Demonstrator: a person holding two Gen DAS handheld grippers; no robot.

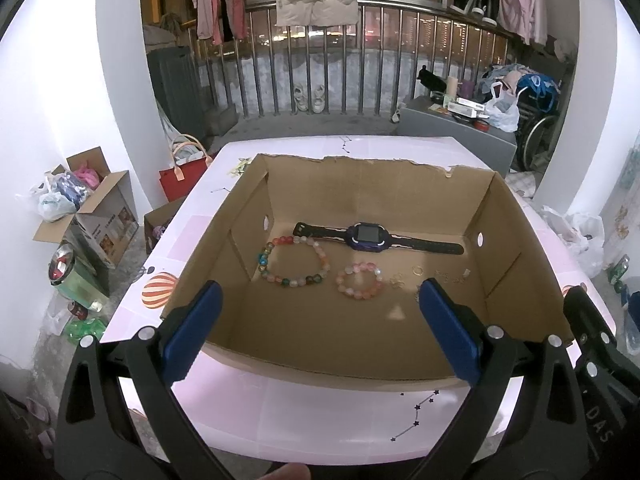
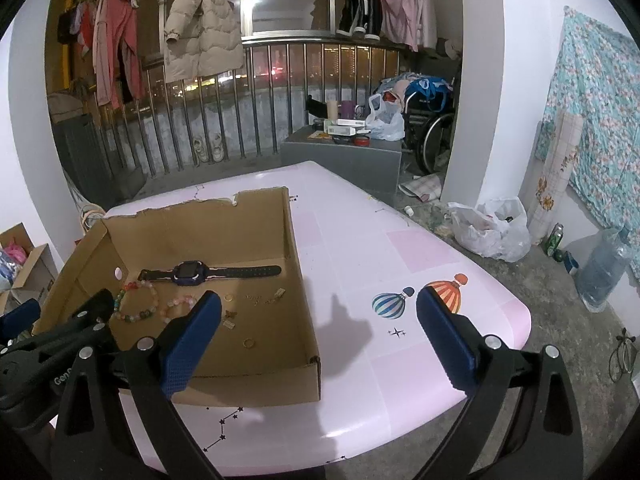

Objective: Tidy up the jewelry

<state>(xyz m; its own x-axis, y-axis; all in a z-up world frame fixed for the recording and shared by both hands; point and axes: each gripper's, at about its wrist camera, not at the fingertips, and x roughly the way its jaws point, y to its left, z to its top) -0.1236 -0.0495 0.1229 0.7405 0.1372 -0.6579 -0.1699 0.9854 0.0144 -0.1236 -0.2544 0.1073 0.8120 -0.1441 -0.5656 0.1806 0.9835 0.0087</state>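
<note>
An open cardboard box sits on the pink table. Inside lie a purple watch, a large multicoloured bead bracelet, a small pink bead bracelet, and small gold rings and earrings. My left gripper hangs open over the box's near wall, holding nothing. My right gripper stands open over the bare table right of the box. The left gripper shows at the left edge of the right wrist view.
Balloon prints decorate the table. On the floor left stand cardboard boxes and a red bag. A grey cabinet, a wheelchair, plastic bags and a water jug lie right. A railing runs behind.
</note>
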